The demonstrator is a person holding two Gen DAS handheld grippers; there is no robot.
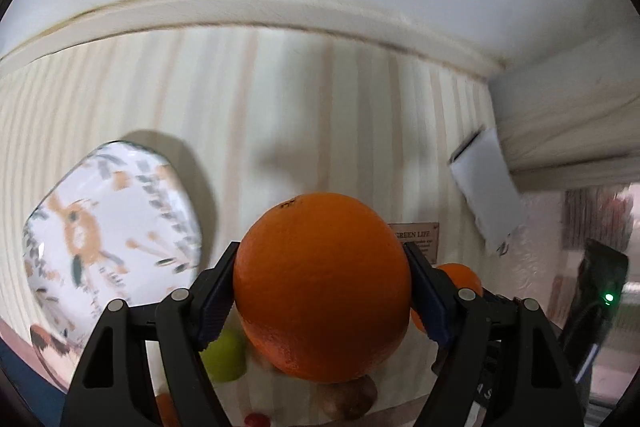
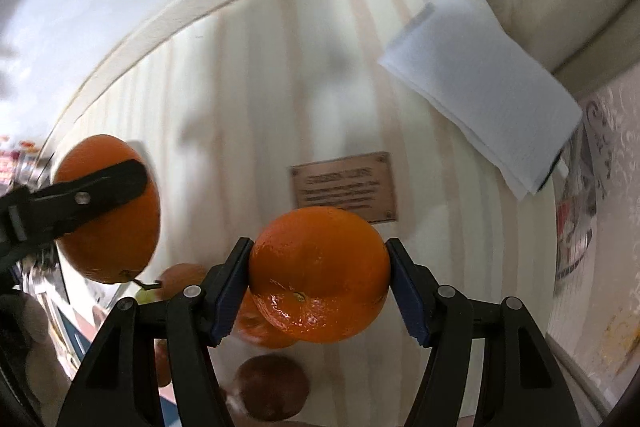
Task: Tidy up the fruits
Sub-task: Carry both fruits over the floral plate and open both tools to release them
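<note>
My left gripper (image 1: 322,287) is shut on a large orange (image 1: 322,287) and holds it above the striped table; it also shows in the right wrist view (image 2: 108,211) at the left. My right gripper (image 2: 320,277) is shut on a second orange (image 2: 320,273), also lifted. A floral plate (image 1: 108,227) lies on the table to the left. Below the grippers lie more fruits: a green apple (image 1: 224,359), a brown fruit (image 2: 272,391), another orange (image 2: 260,331) and a small red one (image 1: 256,419).
A folded white napkin (image 2: 484,91) lies at the right on the striped tablecloth (image 1: 280,115). A small brown label plate (image 2: 344,187) sits on the cloth. A wall and ledge (image 1: 560,115) bound the table at the back and right. A dark device with a green light (image 1: 600,291) stands at right.
</note>
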